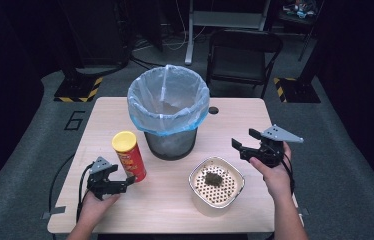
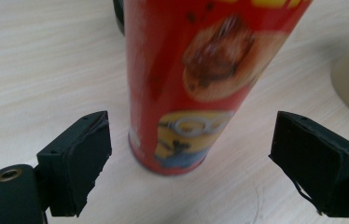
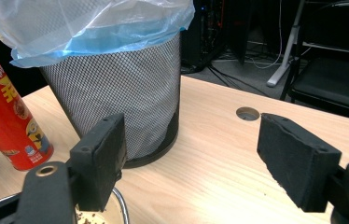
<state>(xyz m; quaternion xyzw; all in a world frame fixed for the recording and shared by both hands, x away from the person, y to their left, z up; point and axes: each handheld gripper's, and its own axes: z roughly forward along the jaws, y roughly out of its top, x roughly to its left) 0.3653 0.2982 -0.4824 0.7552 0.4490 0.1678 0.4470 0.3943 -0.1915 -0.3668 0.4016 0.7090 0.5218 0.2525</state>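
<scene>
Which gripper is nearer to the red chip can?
Left. The left gripper sits right beside the chip can, its open fingers either side of the base without touching. The right gripper is open across the table, beyond the white container.

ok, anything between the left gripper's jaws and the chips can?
Nothing. In the left gripper view only bare table separates the open left gripper from the upright red chips can; neither pad touches it.
</scene>
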